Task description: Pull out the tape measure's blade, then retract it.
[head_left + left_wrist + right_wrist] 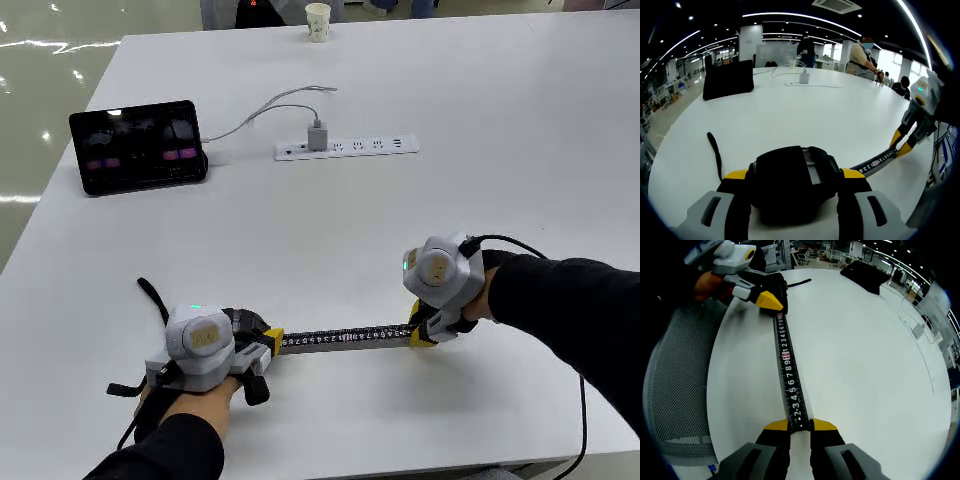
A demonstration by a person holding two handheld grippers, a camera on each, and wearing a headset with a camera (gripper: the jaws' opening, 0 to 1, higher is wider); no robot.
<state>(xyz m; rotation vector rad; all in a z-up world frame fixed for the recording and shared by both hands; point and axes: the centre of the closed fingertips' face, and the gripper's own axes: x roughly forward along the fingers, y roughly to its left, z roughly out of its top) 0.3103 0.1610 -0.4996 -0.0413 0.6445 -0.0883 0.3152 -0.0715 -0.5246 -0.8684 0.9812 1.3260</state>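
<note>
— What is carrying everything?

— A wide white desk (480,90) is standing in a big open hall, with light strips running across the ceiling. People are standing beyond its far side. A tablet (138,145), a power strip (345,147) and a paper cup (318,20) are sitting on the far half.

— And the tape measure?

— The tape measure (245,325) is lying close to the near edge, and the left gripper (794,175) is clenching its jaws on the black case. The blade (345,337) is stretching flat across the desk to the right gripper (800,426), whose jaws are pinching its tip.

— Room for moving?

— Bare desk is spreading between the blade and the power strip. The near edge is running just below both grippers.
</note>
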